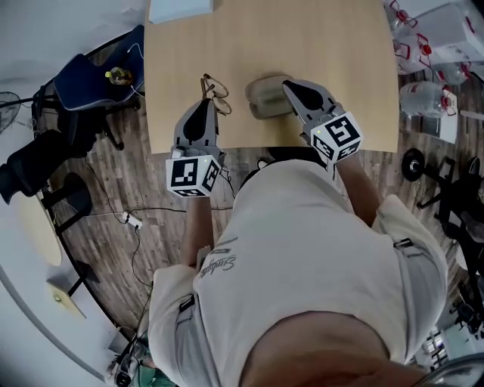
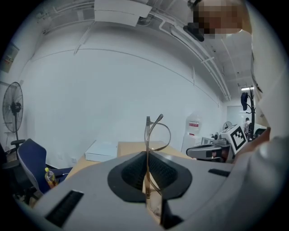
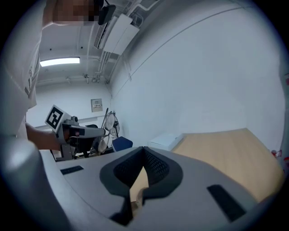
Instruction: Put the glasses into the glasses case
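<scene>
Thin brown-framed glasses (image 1: 215,92) stand upright in my left gripper (image 1: 203,106), which is shut on them above the wooden table (image 1: 318,45) near its front edge. In the left gripper view the frame (image 2: 149,135) rises from between the closed jaws. A grey-beige glasses case (image 1: 265,98) lies on the table just right of the glasses. My right gripper (image 1: 290,89) is at the case's right end, its jaws closed with a beige edge of the case (image 3: 135,198) showing between them. The left gripper with the glasses (image 3: 103,143) shows in the right gripper view.
A white box (image 1: 180,9) lies at the table's far edge. A blue chair (image 1: 98,75) stands left of the table. Water jugs (image 1: 427,98) and other gear crowd the floor on the right. A fan (image 2: 13,108) stands by the wall.
</scene>
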The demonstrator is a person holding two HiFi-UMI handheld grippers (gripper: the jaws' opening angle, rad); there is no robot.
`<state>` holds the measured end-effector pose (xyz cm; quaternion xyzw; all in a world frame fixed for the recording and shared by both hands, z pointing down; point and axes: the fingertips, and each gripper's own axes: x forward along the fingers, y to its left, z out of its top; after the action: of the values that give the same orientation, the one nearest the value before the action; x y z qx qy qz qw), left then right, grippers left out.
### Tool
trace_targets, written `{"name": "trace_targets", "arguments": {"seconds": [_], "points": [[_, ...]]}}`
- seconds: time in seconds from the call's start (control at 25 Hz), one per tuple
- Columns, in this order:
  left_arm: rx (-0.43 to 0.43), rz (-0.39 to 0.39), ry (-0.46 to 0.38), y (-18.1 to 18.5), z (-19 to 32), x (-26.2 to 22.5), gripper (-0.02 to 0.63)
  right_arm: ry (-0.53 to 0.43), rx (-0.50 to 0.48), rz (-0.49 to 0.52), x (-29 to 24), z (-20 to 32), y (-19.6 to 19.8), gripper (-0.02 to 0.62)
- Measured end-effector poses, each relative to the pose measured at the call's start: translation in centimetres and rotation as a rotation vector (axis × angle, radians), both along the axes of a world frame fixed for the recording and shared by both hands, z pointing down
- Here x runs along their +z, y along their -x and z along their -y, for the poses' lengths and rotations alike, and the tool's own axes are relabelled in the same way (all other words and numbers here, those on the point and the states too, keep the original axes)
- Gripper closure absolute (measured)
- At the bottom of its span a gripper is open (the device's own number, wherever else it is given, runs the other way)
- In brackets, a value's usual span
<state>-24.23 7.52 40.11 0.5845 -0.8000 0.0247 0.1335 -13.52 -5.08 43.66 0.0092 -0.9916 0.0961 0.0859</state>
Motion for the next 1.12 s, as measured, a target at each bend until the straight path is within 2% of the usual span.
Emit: {"name": "trace_targets", "arguments": {"seconds": [0.2, 0.4, 0.52, 0.68, 0.84, 1.12], "points": [[0.066, 0.038, 0.03, -0.1, 5.3, -0.6, 0.583, -0.004, 0.003, 0.003, 0.8, 3.8, 0.1, 0.6], [0.131, 0.06, 0.091, -0.9, 9.0, 1.1, 0.583, -0.108, -0.028, 0.024, 0.9, 5.8, 0.4, 0.598], [0.17, 0.051, 0.122, -1.8, 10.6, 2.3, 0.583, -0.105, -0.018, 0.023, 1.3, 6.8, 0.1, 0.598], [0.236, 0.041, 0.159, -2.4, 12.9, 3.4, 0.583, -0.07, 0.04, 0.025, 2.0, 8.7, -0.9, 0.6], [0.337, 0.067, 0.209, -3.2, 14.6, 4.2, 0.583, -0.043, 0.116, 0.025, 2.4, 10.1, -2.6, 0.6], [0.48, 0.066, 0.232, -4.5, 16.0, 5.7, 0.583, -0.019, 0.255, -0.013, 2.7, 10.8, -5.0, 0.598]]}}
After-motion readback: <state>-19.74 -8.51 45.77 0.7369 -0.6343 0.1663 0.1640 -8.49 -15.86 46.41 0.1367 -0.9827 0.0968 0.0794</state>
